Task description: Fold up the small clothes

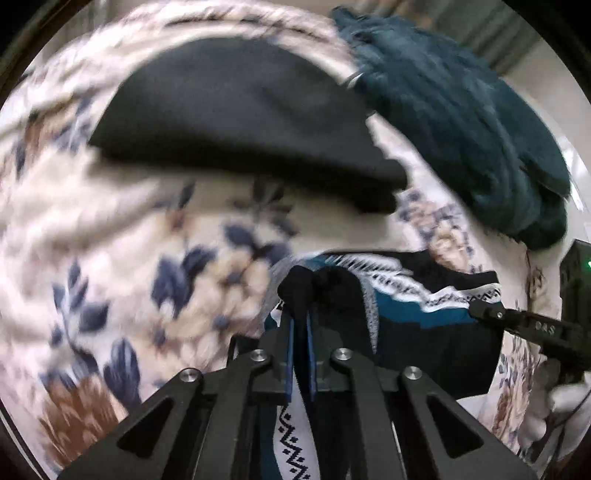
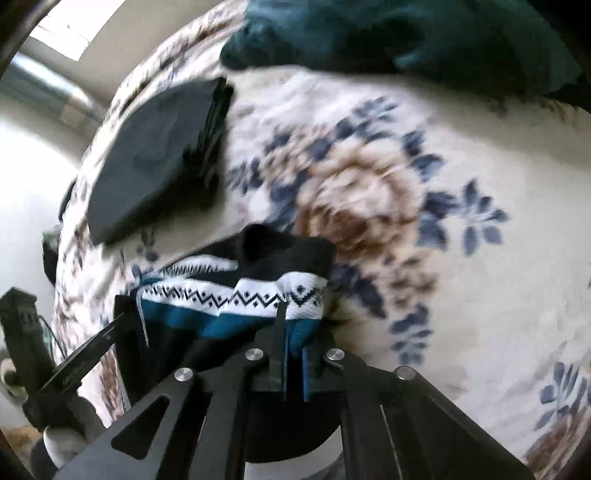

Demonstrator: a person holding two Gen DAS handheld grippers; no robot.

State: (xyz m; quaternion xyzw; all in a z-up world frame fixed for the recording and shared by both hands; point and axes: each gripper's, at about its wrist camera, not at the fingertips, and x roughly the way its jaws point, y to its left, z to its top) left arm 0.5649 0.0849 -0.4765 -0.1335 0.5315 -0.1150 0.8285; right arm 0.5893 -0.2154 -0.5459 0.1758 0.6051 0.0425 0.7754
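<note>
A small knit garment, black and teal with a white zigzag band, hangs between both grippers just above the floral blanket. My left gripper is shut on one bunched black edge of it. My right gripper is shut on the other edge, at the white and teal band. The right gripper also shows at the right of the left wrist view, and the left gripper at the left of the right wrist view. Both views are motion-blurred.
A folded dark grey garment lies on the blanket beyond the held one, also in the right wrist view. A heap of dark teal cloth lies at the far right, also in the right wrist view. Bare floral blanket spreads to the right.
</note>
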